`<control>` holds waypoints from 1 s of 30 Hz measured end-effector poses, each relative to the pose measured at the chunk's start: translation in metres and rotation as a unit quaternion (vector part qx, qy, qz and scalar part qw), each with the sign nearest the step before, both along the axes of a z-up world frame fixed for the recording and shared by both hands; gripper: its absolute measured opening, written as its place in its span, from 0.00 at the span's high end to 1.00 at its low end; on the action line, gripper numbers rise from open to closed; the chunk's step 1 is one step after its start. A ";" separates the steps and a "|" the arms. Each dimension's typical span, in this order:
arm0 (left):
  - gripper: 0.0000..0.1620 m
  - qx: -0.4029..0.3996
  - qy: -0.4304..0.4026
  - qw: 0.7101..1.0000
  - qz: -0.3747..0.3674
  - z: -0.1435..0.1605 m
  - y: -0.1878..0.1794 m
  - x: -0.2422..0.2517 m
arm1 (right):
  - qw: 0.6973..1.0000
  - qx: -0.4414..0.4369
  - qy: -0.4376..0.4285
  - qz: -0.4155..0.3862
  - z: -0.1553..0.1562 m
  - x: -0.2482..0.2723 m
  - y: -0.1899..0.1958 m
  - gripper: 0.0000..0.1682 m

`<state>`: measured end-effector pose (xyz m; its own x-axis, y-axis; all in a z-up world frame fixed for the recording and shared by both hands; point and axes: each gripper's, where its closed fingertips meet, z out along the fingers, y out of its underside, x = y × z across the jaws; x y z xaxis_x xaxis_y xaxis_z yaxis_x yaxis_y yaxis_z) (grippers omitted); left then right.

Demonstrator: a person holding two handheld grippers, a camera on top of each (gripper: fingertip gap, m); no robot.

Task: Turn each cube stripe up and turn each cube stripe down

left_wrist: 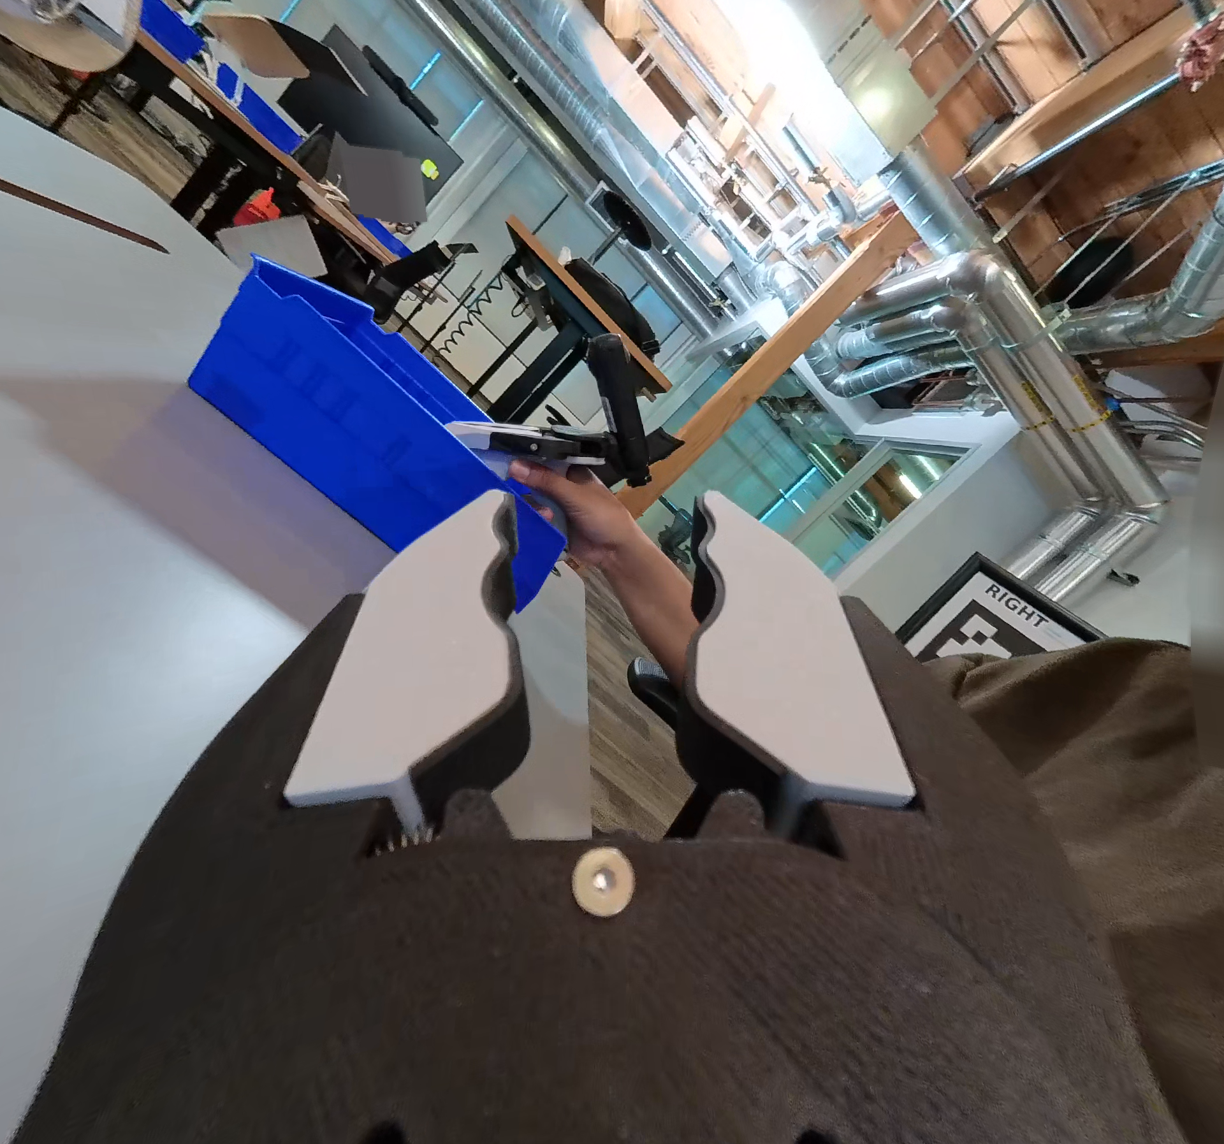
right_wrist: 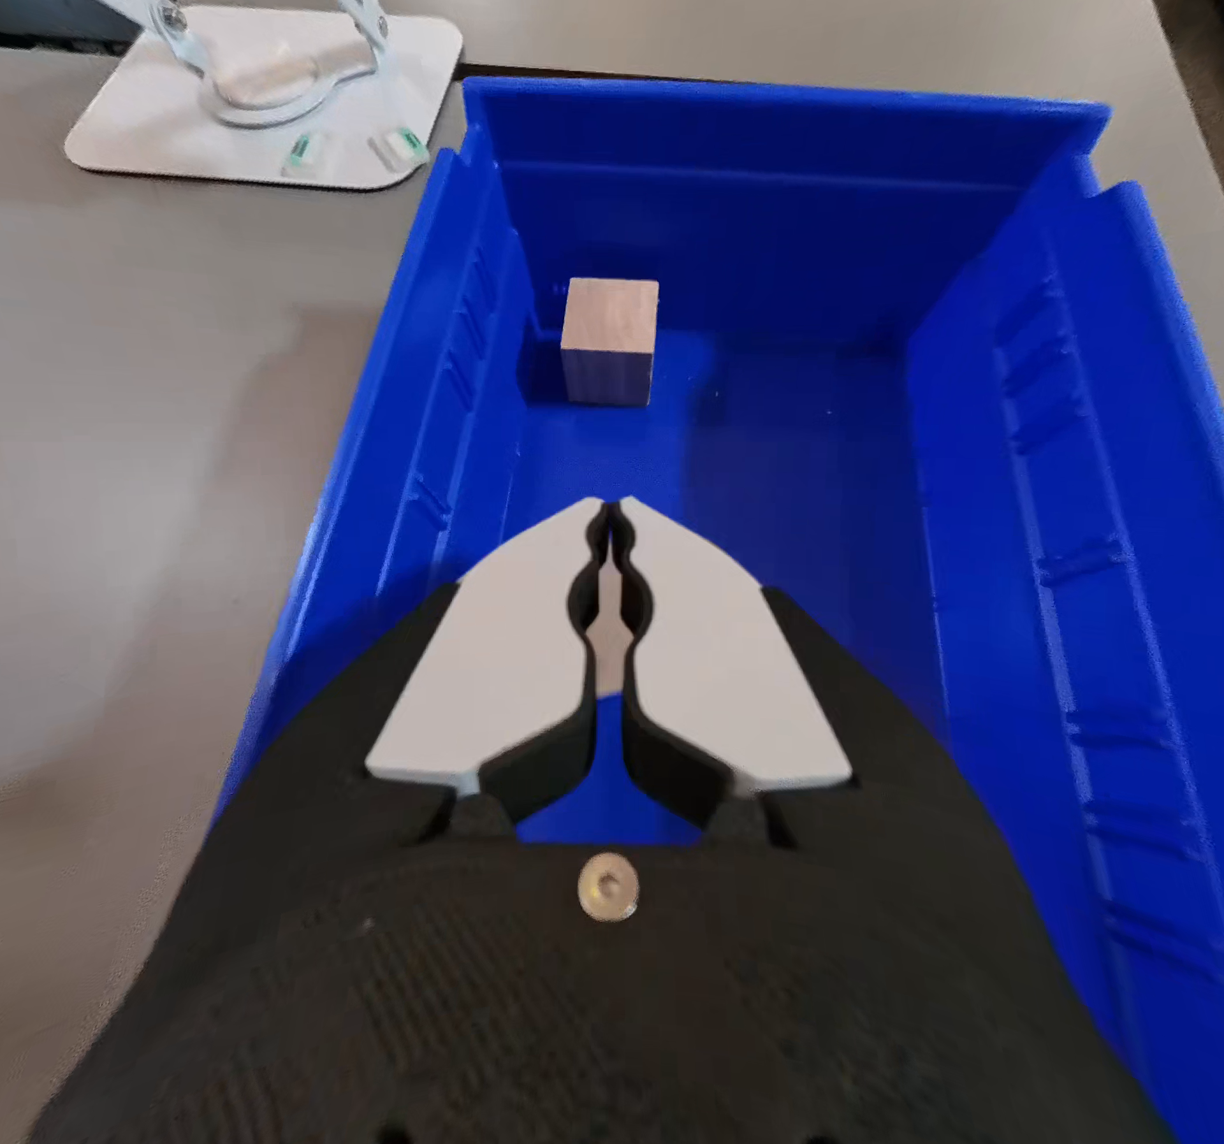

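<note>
In the right wrist view a plain wooden cube stands on the floor of a blue bin, at the far left near the back wall. No stripe shows on its top or near face. My right gripper is shut with its pads together and nothing between them, hovering over the bin's near part, well short of the cube. In the left wrist view my left gripper is open and empty, raised beside the table and pointing at the bin. The right gripper also shows there, over the bin's edge.
The bin sits on a grey table. A white stand base with two arms lies left of the bin's back corner. A person's hand and brown sleeve are in the left wrist view, with a framed marker board behind them.
</note>
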<state>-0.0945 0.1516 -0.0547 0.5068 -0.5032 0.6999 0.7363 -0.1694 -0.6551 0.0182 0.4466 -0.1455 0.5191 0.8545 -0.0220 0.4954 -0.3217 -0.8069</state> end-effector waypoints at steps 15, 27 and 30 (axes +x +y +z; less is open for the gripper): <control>0.69 -0.005 -0.014 0.999 0.032 -0.003 -0.018 -0.014 | 0.988 -0.055 -0.070 0.126 -0.002 0.021 0.000 0.72; 0.69 -0.026 0.016 0.999 0.020 -0.012 -0.014 -0.003 | 0.961 0.019 -0.162 0.222 -0.027 0.020 -0.015 0.65; 0.69 -0.029 0.014 0.999 0.019 -0.014 -0.015 -0.003 | 0.957 0.012 -0.188 0.219 -0.035 0.019 -0.012 0.62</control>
